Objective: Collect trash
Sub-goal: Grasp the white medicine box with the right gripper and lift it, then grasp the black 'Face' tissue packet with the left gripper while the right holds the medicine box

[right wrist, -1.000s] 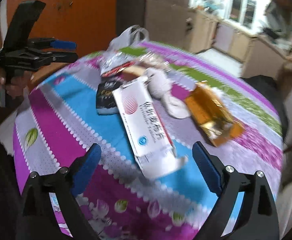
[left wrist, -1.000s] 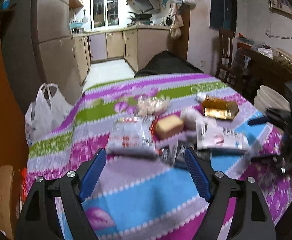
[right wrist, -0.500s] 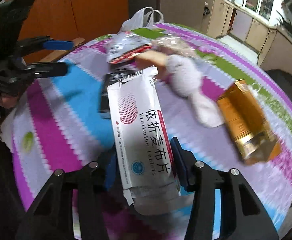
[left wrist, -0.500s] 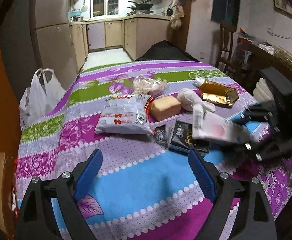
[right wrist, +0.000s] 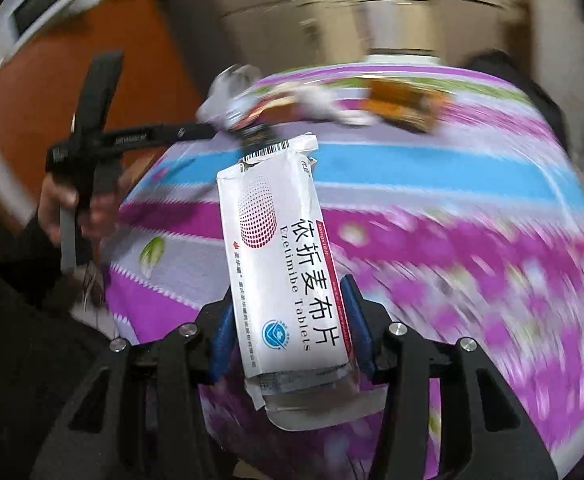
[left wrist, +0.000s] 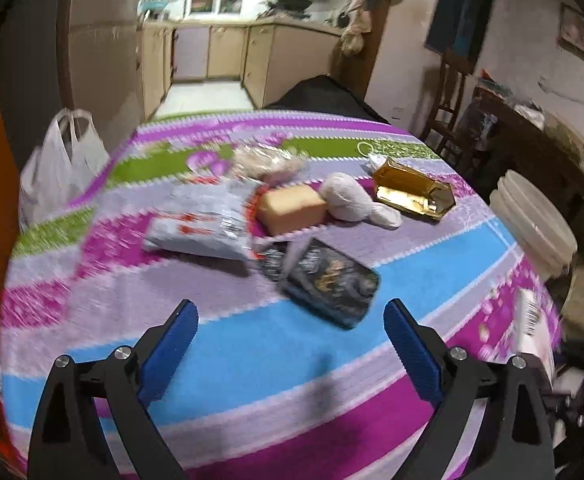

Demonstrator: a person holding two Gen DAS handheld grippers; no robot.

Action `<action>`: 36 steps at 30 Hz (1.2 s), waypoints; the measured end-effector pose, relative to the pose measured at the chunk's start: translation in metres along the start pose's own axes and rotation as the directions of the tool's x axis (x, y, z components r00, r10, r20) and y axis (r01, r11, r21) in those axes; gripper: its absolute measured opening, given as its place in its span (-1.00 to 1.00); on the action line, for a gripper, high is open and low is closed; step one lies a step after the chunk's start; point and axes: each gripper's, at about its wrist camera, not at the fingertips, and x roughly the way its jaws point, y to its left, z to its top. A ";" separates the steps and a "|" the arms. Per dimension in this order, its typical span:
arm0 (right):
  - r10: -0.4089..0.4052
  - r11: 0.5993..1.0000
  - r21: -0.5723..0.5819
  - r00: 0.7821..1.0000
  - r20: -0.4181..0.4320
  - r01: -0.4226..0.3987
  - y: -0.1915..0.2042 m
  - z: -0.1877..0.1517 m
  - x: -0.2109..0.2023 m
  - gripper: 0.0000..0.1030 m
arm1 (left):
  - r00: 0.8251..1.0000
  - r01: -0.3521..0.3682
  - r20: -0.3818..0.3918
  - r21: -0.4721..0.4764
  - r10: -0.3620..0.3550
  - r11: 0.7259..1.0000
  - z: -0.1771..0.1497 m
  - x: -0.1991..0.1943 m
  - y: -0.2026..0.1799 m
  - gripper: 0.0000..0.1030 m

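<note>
My right gripper (right wrist: 287, 328) is shut on a white tablet box (right wrist: 283, 264), held above the table's near edge; the box also shows at the right edge of the left wrist view (left wrist: 532, 332). My left gripper (left wrist: 289, 344) is open and empty above the blue stripe of the tablecloth (left wrist: 231, 344). Ahead of it lie a dark packet (left wrist: 330, 282), a silver snack bag (left wrist: 203, 224), a tan block (left wrist: 294, 208), a crumpled white tissue (left wrist: 356, 200) and a gold box (left wrist: 412, 194). The left gripper also shows in the right wrist view (right wrist: 131, 136), held in a hand.
A white plastic bag (left wrist: 61, 164) hangs at the table's left edge. A clear crumpled wrapper (left wrist: 263, 160) lies further back. White stacked containers (left wrist: 536, 224) stand right of the table, with a wooden chair (left wrist: 452, 108) behind. Kitchen cabinets are beyond.
My right gripper closed on the white tablet box, lifted it off the table and pulled it back toward the near edge. The dark packet beneath is uncovered. My left gripper stayed open, moving slightly.
</note>
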 end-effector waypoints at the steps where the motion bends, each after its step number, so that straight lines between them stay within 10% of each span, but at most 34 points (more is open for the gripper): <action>1: -0.026 0.999 0.033 1.000 0.015 0.026 -0.004 -0.003 -0.004 -0.09 | 1.000 0.002 -0.010 -0.029 -0.003 1.000 0.003 0.007 -0.005 0.81; 12: -0.133 0.973 0.201 0.986 0.097 0.112 -0.025 -0.035 -0.035 -0.09 | 0.967 -0.247 -0.081 -0.097 0.240 0.964 0.034 0.078 -0.053 0.81; 16: -0.136 0.973 0.205 0.982 0.129 0.108 -0.019 -0.025 -0.030 -0.08 | 0.960 -0.256 -0.124 -0.024 0.251 0.966 0.022 0.083 -0.053 0.70; 20: -0.144 0.971 0.209 0.979 0.142 0.113 -0.023 -0.023 -0.032 -0.08 | 0.977 -0.117 -0.164 0.107 0.133 0.987 0.006 0.057 -0.037 0.54; 26: -0.151 0.973 0.197 0.979 0.137 0.123 -0.023 -0.021 -0.025 -0.08 | 0.980 -0.134 -0.098 0.333 0.176 0.933 -0.032 0.008 -0.003 0.54; 32: -0.147 0.976 0.182 0.981 0.127 0.123 -0.015 -0.010 -0.008 -0.07 | 0.997 -0.070 -0.037 0.056 0.072 0.996 -0.003 0.011 -0.021 0.90; 36: -0.148 0.978 0.169 0.980 0.135 0.124 -0.007 -0.011 -0.010 -0.07 | 0.973 -0.222 -0.059 0.004 0.222 0.975 0.016 0.053 -0.049 0.90</action>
